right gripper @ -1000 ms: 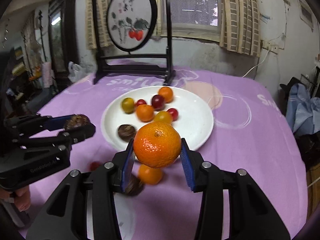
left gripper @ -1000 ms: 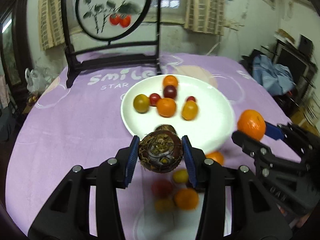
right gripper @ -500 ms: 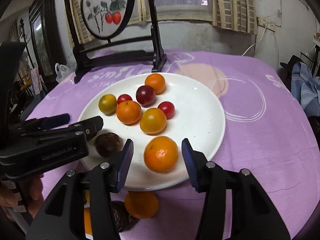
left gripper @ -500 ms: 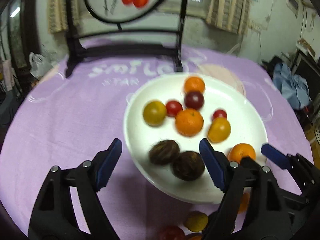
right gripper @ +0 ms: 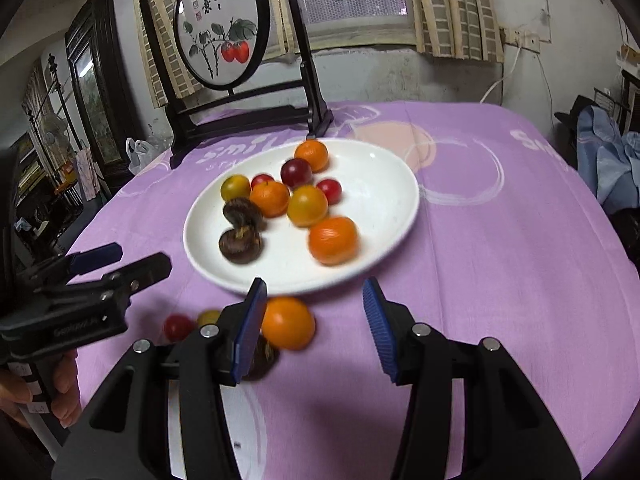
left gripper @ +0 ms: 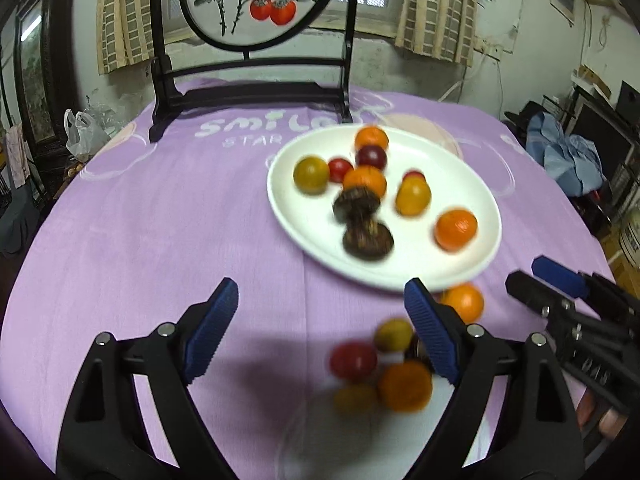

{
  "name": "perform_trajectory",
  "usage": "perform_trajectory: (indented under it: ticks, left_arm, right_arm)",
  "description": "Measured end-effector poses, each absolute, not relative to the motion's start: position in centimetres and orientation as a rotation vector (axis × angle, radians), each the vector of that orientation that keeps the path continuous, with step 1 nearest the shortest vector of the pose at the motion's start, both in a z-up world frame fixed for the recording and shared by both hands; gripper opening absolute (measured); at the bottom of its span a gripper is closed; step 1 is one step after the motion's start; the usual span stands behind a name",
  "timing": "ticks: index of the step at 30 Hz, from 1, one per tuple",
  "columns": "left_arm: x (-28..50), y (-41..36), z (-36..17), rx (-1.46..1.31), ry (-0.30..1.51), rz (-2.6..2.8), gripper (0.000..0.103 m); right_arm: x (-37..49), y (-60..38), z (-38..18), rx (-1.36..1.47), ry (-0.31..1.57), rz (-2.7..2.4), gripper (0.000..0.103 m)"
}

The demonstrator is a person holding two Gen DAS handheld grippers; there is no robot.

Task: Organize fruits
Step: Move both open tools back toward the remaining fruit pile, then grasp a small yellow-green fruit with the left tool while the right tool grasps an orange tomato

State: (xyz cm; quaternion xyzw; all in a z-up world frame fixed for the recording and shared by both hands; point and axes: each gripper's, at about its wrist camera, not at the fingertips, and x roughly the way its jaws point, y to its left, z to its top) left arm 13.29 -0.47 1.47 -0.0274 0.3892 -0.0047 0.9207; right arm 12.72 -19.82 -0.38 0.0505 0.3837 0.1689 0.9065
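At the lower right of the left view, loose fruit (left gripper: 404,386) lies beside the empty, spread left gripper (left gripper: 320,330) (jaws just opened); right gripper (right gripper: 314,330) also gapes empty, nearer the orange (right gripper: 288,322).

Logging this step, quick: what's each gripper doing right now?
Left gripper: open, just widened, nothing between its jaws.
Right gripper: open, holding nothing.

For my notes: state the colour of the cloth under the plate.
Purple tablecloth with white lettering, clearest in the left wrist view.
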Motion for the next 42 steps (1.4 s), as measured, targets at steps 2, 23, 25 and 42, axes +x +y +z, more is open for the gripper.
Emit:
perform_trajectory:
  ticks: [2,23,25,42]
  left_arm:
    - [12.4,-0.4,1.1,-0.058,0.808,-0.013,0.087]
    - [8.7,-0.9,-3.9,0.090,0.897,-0.084,0.077]
    - [9.2,-1.0,-4.2,0.069,0.914,-0.091,0.070]
    - [9.0,1.5,-1.6,-0.026,0.828,-0.063,0.025]
  right_arm:
    - [12.1,-20.0,-0.8,0.106,0.801,0.349,0.050]
    - [9.7,-20.1,-0.9,0.062,0.778,0.347,0.050]
    - [9.6,-19.9,-0.9,0.057,0.777,0.356,0.050]
    - [8.8,-16.6,-1.8,0.001,0.862,0.566,0.050]
